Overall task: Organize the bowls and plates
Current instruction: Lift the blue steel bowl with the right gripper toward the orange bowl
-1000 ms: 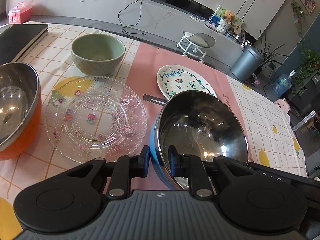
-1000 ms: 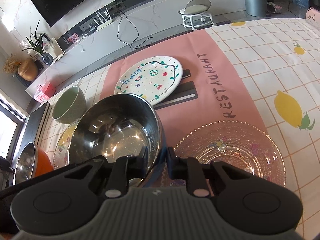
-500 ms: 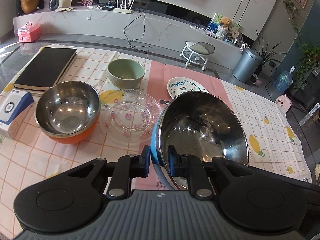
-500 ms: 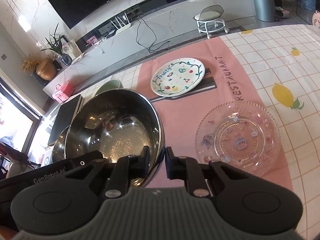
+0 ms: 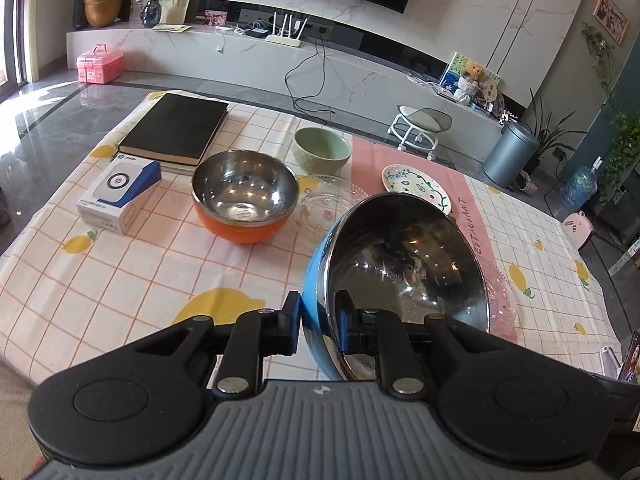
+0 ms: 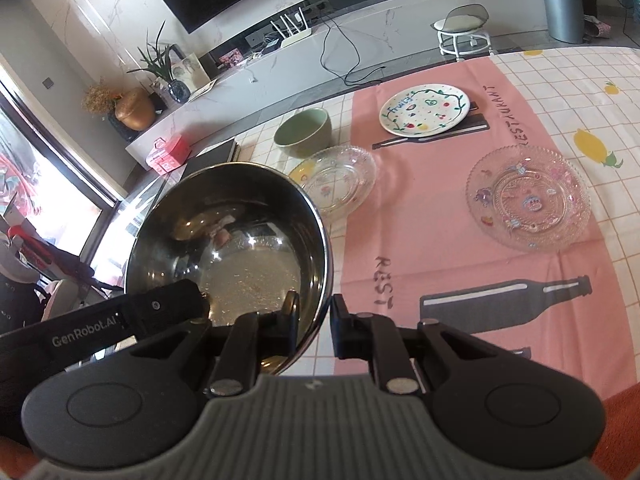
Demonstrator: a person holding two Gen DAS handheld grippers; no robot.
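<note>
Both grippers hold one blue steel-lined bowl (image 5: 404, 264) by its rim, well above the table. My left gripper (image 5: 318, 320) is shut on its near-left rim. My right gripper (image 6: 314, 318) is shut on its right rim; the bowl (image 6: 228, 240) fills the left of that view. An orange steel-lined bowl (image 5: 244, 200) stands on the table ahead of the left gripper. A green bowl (image 5: 322, 154) sits behind it. A clear glass plate (image 6: 336, 178) lies beside the green bowl (image 6: 304, 132), another glass plate (image 6: 528, 198) on the pink mat, and a painted white plate (image 6: 424, 110) farther back.
A black book (image 5: 176, 128) and a white-and-blue box (image 5: 120, 194) lie at the table's left. The pink mat (image 6: 420, 240) covers the table's middle. A stool (image 5: 422, 124) and a bin (image 5: 510, 156) stand on the floor beyond the table.
Both grippers have risen and pulled back with the blue bowl, lifting it off the table. The orange bowl, book and box have come into the left view.
</note>
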